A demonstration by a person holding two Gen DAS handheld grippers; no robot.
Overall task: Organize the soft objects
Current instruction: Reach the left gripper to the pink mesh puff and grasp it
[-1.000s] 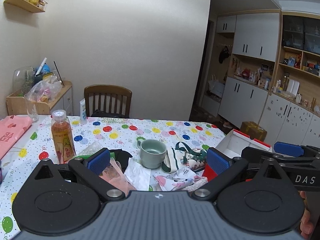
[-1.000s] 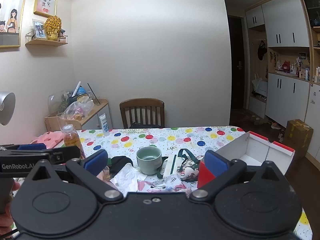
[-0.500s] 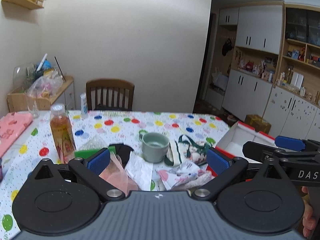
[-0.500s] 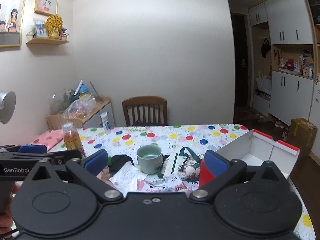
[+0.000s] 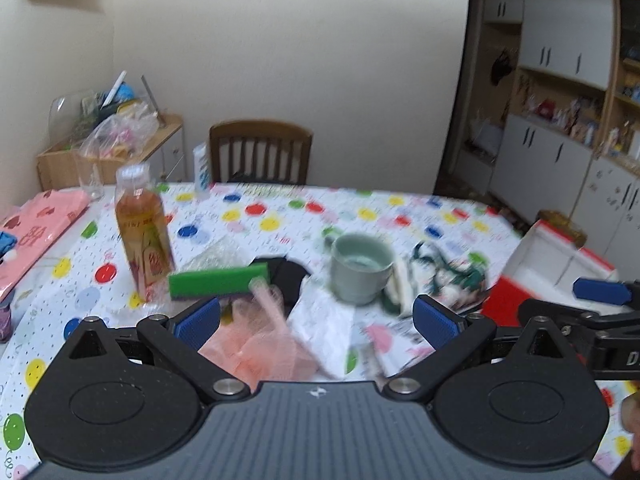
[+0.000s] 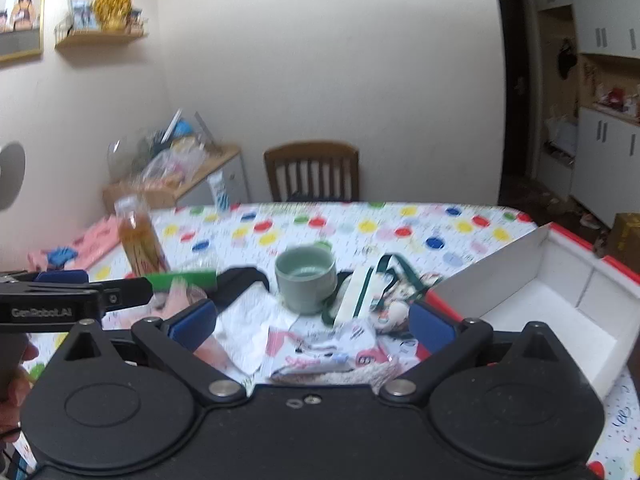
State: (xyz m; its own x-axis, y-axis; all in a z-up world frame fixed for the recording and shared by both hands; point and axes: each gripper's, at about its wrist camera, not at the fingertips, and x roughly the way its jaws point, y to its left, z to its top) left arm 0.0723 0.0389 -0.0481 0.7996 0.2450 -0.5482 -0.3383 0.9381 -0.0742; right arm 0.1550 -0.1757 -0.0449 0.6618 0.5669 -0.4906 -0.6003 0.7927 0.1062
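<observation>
A heap of soft things lies on the polka-dot table: a pink mesh cloth (image 5: 256, 344), a white printed cloth (image 5: 324, 328), a black cloth (image 5: 288, 276), a green-strapped printed bag (image 5: 448, 276) and a printed pouch (image 6: 328, 354). My left gripper (image 5: 316, 320) is open and empty above the pink and white cloths. My right gripper (image 6: 312, 326) is open and empty above the white cloth and the pouch. Both frames are motion-blurred.
A green mug (image 5: 360, 268) stands amid the heap. A tea bottle (image 5: 142, 232) and a green sponge (image 5: 218, 280) are to the left. An open white box with red edges (image 6: 560, 304) sits at the right. A wooden chair (image 5: 260, 152) stands behind the table.
Both grippers have tilted down and moved nearer the heap, so the table fills more of each view. Both stay open and empty.
</observation>
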